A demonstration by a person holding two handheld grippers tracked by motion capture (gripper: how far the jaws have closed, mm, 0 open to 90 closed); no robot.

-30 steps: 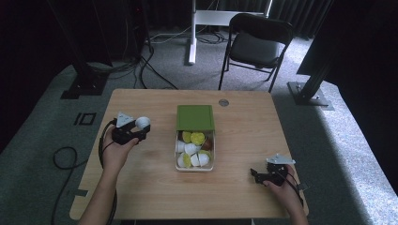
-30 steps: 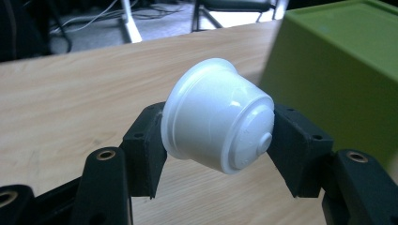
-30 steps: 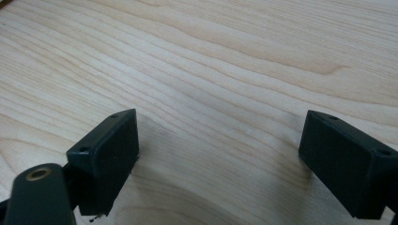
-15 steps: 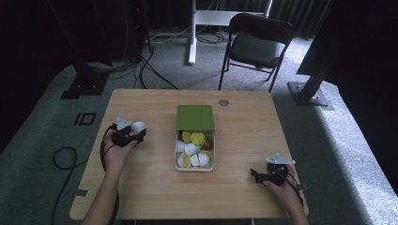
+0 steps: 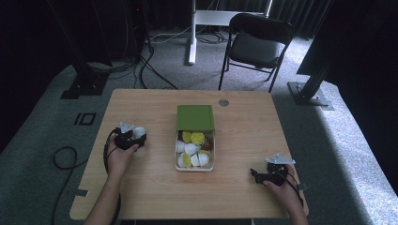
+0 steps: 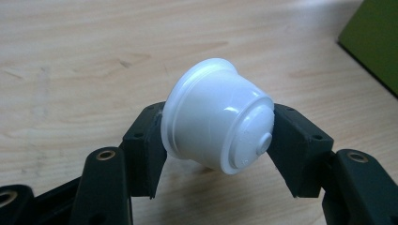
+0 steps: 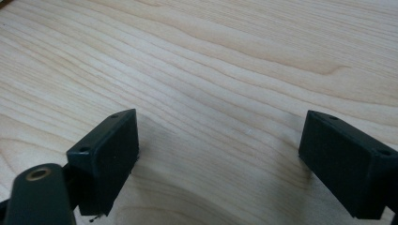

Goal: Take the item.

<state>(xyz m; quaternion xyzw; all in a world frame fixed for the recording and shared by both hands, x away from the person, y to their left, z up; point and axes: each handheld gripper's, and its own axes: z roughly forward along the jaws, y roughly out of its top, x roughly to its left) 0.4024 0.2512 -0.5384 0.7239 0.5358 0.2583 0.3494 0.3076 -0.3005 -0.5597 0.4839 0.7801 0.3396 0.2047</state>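
Note:
My left gripper (image 5: 137,136) is shut on a white capsule cup (image 6: 217,124), which lies tilted between the black pads (image 6: 146,145) just above the wooden table (image 5: 155,187). In the high view the white capsule cup (image 5: 138,132) sits at the table's left side, left of a clear tray (image 5: 179,165) that holds several white and yellow-green capsules. A green lid (image 5: 195,117) lies against the tray's far end. My right gripper (image 5: 256,176) rests low at the table's front right, open, with bare wood between its pads (image 7: 110,157).
A corner of the green lid (image 6: 373,42) shows at the right edge of the left gripper view. A round grommet (image 5: 224,102) sits near the table's far edge. Beyond the table stand a black chair (image 5: 257,44) and stand legs on the carpet.
My left hand has come down and toward the front of the table with the white capsule cup still gripped. The right hand has stayed put.

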